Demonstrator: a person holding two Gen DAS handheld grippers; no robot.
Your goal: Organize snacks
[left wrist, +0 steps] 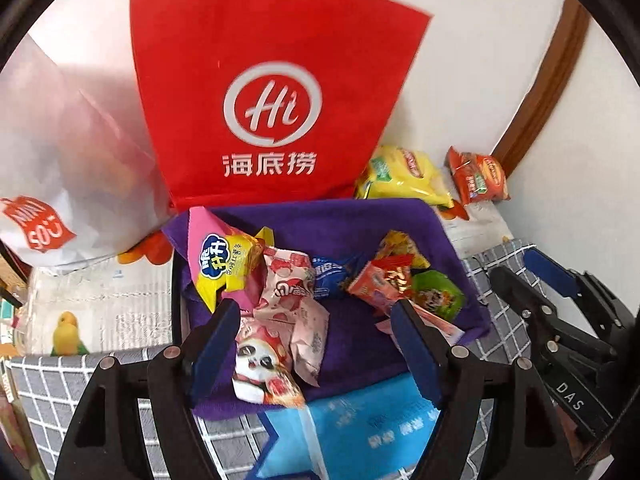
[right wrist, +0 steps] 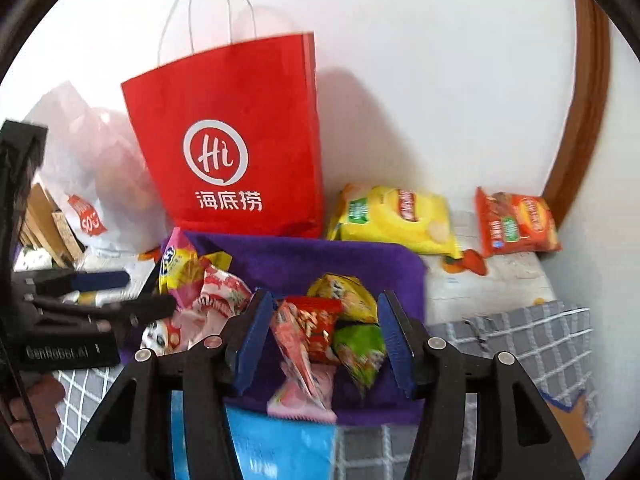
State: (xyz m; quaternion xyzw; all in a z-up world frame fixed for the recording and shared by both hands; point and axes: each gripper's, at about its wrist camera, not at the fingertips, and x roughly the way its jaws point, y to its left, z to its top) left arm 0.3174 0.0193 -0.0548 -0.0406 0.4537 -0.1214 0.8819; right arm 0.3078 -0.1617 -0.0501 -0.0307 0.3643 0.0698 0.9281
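Note:
A purple-lined bin (left wrist: 360,216) holds several snack packets. Among them are a yellow and pink one (left wrist: 228,260), pink and white ones with a panda face (left wrist: 264,364), a blue one (left wrist: 328,276), a red one (right wrist: 312,320) and a green one (right wrist: 360,348). My left gripper (left wrist: 316,320) hangs open above the pink packets, its pads clear of them. Over the red and green packets my right gripper (right wrist: 324,308) is open too, with the red packet lying below the gap. Each gripper also shows from the side: the right gripper (left wrist: 524,268) and the left gripper (right wrist: 132,292).
A red paper bag (left wrist: 272,92) stands against the wall behind the bin, with a white plastic bag (left wrist: 60,160) to its left. A yellow chip bag (right wrist: 396,216) and an orange chip bag (right wrist: 516,220) lie at the back right. Grey checked cloth (right wrist: 520,344) covers the surface.

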